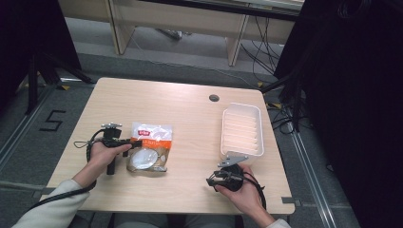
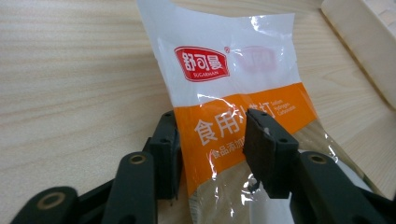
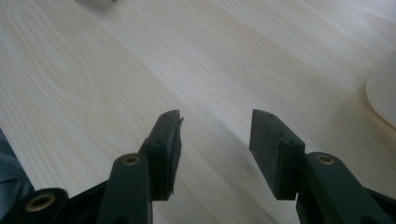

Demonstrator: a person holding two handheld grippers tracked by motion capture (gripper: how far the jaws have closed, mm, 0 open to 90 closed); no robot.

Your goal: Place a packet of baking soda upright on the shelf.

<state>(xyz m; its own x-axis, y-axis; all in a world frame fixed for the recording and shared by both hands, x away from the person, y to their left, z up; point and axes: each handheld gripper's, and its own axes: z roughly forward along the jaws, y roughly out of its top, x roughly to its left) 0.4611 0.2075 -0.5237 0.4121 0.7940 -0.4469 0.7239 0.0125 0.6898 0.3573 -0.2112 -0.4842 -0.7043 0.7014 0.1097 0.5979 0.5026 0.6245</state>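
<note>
Count at this moment:
- 1 table (image 1: 190, 109), light wood, with 1 round cable hole (image 1: 214, 98) near its far edge
- 1 food packet (image 1: 149, 146), white and orange, with a clear window
- 1 white plastic tray (image 1: 241, 129), ribbed floor
- 2 grippers: left gripper (image 1: 138, 141), right gripper (image 1: 212, 179); 2 black jaws on each
- 2 hands, one per gripper: left hand (image 1: 105, 153), right hand (image 1: 242, 187)
- 1 painted digit "5" (image 1: 51, 120) on the floor left of the table

Your left gripper (image 2: 212, 154) covered part of the orange band's print on the packet (image 2: 233, 107); the packet's lower end was cut off.
</note>
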